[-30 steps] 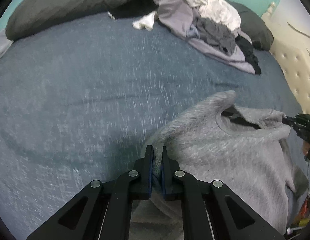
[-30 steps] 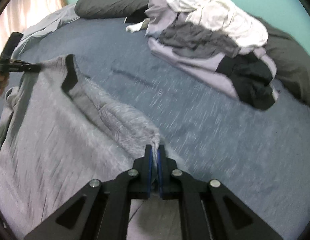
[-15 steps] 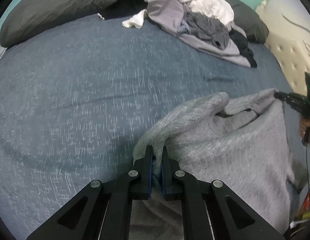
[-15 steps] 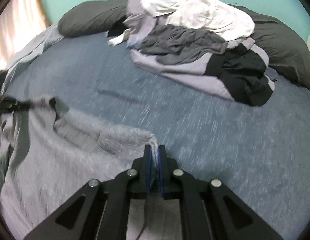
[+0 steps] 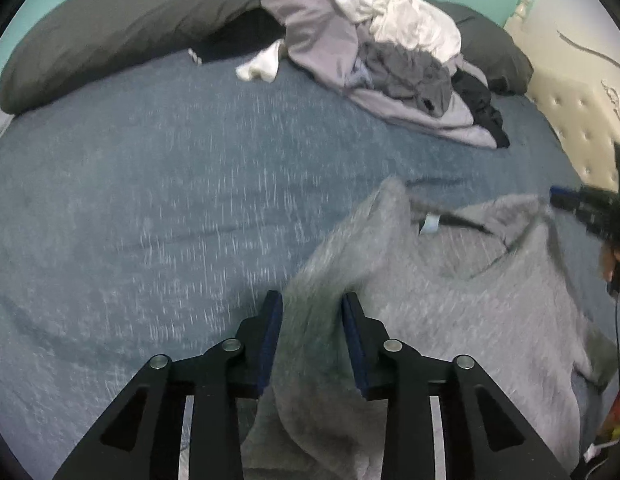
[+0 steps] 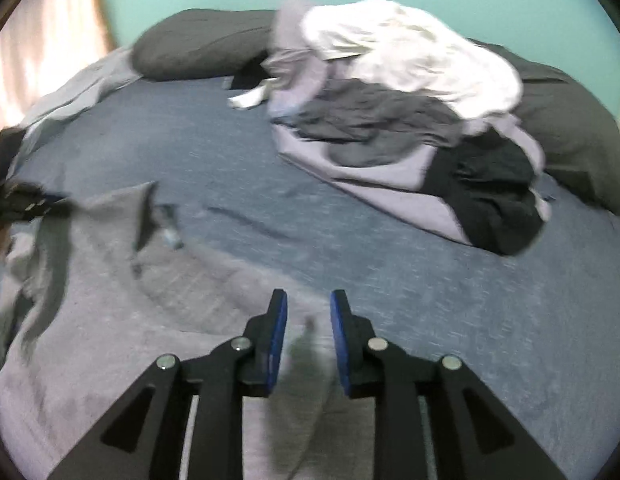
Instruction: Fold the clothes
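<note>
While my left gripper (image 5: 312,312) and right gripper (image 6: 309,310) have just been opening, both jaws stand apart (nothing pinched) over the grey sweater (image 5: 450,312) on the bed (image 5: 150,220).

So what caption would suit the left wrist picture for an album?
Left gripper, jaws just opened, releasing a fuzzy grey sweater onto the blue bed cover.

Grey sweater (image 5: 450,312) lies rumpled on the blue bed (image 5: 150,208), neckline up
</note>
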`<state>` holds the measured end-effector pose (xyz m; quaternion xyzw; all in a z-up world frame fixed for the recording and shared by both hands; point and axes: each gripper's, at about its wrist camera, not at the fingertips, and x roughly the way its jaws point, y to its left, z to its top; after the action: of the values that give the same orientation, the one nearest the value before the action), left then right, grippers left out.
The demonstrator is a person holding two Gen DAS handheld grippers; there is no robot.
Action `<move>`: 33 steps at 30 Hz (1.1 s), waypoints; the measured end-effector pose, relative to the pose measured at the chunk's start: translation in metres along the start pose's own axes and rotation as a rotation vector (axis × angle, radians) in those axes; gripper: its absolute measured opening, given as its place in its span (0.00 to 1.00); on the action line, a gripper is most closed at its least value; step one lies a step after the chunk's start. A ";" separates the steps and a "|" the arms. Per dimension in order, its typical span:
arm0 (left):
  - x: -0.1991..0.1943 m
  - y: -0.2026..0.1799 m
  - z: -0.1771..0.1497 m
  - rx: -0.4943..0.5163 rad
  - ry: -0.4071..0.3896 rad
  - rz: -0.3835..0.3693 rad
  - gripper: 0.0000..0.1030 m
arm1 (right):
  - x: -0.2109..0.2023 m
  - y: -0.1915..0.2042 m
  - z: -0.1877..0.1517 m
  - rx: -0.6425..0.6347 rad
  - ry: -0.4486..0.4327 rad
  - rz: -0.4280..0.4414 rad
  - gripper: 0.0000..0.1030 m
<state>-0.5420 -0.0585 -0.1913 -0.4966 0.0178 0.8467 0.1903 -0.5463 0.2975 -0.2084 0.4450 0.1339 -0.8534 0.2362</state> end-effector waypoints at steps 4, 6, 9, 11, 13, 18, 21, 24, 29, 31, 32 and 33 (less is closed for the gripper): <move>-0.002 -0.007 0.011 0.005 -0.017 -0.006 0.50 | 0.017 0.014 0.003 -0.067 0.099 0.048 0.34; 0.006 -0.011 0.015 0.016 0.001 -0.014 0.50 | 0.032 0.017 0.003 -0.083 0.156 0.038 0.41; 0.019 -0.012 0.019 0.011 0.019 -0.010 0.50 | 0.048 0.021 0.003 -0.101 0.192 0.009 0.41; 0.025 -0.013 0.018 0.010 0.028 -0.005 0.50 | 0.055 0.021 0.005 -0.097 0.192 0.001 0.44; 0.032 -0.013 0.018 0.020 0.043 0.002 0.50 | 0.059 0.023 0.010 -0.095 0.183 0.000 0.45; 0.051 -0.012 0.011 0.060 0.089 0.011 0.46 | 0.054 0.024 0.022 -0.133 0.117 -0.036 0.45; 0.059 -0.017 0.004 0.104 0.117 0.001 0.05 | 0.049 0.005 0.023 -0.086 0.096 -0.087 0.45; 0.057 -0.020 -0.001 0.121 0.112 -0.008 0.05 | 0.047 -0.017 0.018 -0.013 0.123 -0.083 0.45; 0.040 -0.012 -0.002 0.116 0.075 0.011 0.04 | 0.043 -0.020 -0.009 -0.004 0.179 0.007 0.45; 0.033 -0.006 -0.001 0.115 0.070 0.021 0.04 | 0.035 -0.020 -0.020 0.022 0.163 0.052 0.44; 0.031 -0.004 -0.002 0.114 0.069 0.024 0.04 | 0.031 -0.020 -0.025 0.029 0.156 0.052 0.44; 0.029 -0.003 -0.002 0.112 0.069 0.026 0.04 | 0.027 -0.020 -0.028 0.039 0.148 0.050 0.44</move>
<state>-0.5521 -0.0474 -0.2162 -0.5136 0.0782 0.8292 0.2062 -0.5512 0.3192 -0.2464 0.5144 0.1233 -0.8145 0.2381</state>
